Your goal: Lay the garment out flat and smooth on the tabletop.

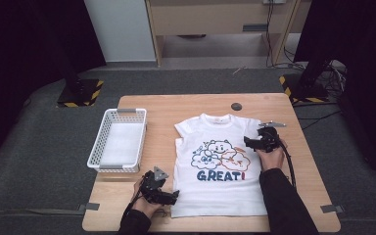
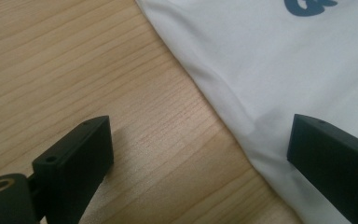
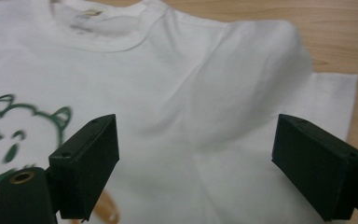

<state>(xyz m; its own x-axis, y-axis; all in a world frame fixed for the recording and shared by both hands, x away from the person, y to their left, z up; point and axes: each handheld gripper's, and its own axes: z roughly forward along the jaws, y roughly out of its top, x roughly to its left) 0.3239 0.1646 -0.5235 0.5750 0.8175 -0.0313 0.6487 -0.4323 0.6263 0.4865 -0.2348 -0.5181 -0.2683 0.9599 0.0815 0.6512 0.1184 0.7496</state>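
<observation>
Left gripper [image 2: 200, 154] agape at shirt [image 1: 220, 164] hem, right gripper [image 3: 196, 163] over sleeve

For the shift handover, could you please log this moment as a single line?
left gripper: open, at T-shirt bottom-left corner | right gripper: open, over shirt's right side | T-shirt: flat on table | basket: empty

Table [image 1: 284, 161]: pale wood, visible straight grain, matt finish. T-shirt [image 1: 220, 193]: white soft cloth, smooth, lightly creased, with a flat printed design. Basket [image 1: 94, 152]: white perforated plastic, slight sheen. Left gripper [image 2: 200, 154] and right gripper [image 3: 196, 163]: jaws of matt black plastic.
</observation>
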